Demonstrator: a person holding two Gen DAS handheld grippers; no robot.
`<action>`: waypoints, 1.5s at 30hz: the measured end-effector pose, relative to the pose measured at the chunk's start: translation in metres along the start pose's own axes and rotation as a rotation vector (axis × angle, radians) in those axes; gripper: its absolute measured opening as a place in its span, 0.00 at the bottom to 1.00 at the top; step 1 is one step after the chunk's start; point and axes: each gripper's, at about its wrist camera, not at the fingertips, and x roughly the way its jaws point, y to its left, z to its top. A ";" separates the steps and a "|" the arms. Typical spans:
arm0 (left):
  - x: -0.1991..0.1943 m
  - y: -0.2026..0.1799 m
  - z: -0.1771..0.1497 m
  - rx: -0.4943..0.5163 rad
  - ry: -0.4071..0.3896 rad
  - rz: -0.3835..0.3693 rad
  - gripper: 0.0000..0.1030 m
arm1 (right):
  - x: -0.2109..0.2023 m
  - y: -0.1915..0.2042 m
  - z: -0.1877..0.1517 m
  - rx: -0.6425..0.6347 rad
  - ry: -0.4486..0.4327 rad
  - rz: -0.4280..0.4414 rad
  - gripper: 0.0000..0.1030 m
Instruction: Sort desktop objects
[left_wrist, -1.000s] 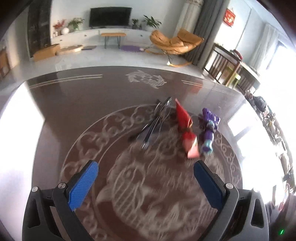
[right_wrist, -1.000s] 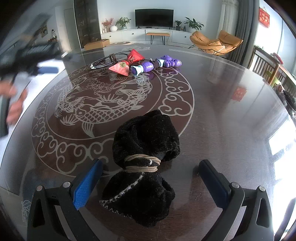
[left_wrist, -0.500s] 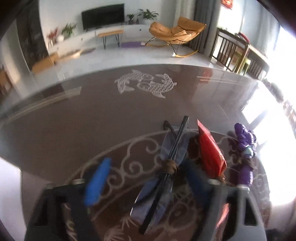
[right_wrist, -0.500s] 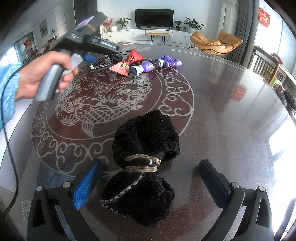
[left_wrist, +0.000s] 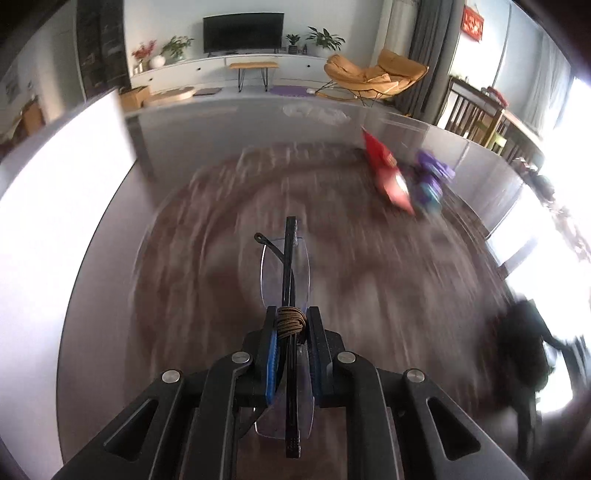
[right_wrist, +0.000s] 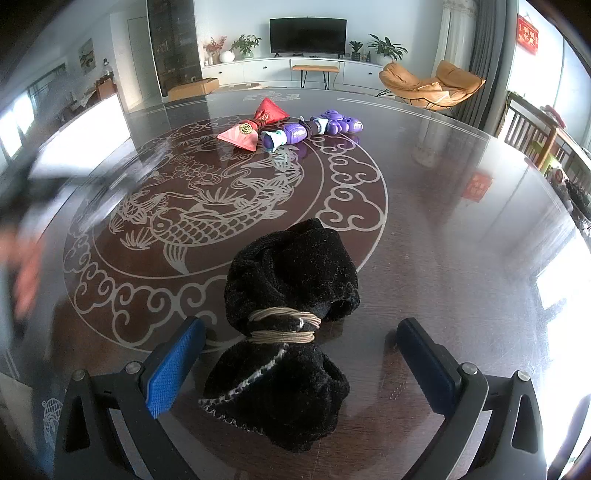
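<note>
Left wrist — glasses (left_wrist: 286, 280) clamped between left gripper (left_wrist: 291, 323) pads.

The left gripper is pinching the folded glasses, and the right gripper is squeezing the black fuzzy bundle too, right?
Not quite. The left gripper does pinch the folded glasses, but the right wrist view shows the right gripper open around the black fuzzy bundle, not squeezing it.

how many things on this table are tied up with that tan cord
2: the folded glasses, clamped in the left gripper, and the black cloth bundle lying between the open right gripper's fingers. Others may be hidden.
</note>
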 end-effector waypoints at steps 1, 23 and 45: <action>-0.008 0.000 -0.015 -0.009 -0.002 -0.001 0.14 | 0.000 0.000 0.000 0.000 0.000 0.000 1.00; -0.021 -0.009 -0.053 0.064 -0.019 0.085 1.00 | 0.001 0.000 0.000 0.000 -0.001 0.000 1.00; -0.021 -0.009 -0.054 0.063 -0.019 0.085 1.00 | 0.001 0.000 -0.001 0.000 -0.001 0.000 1.00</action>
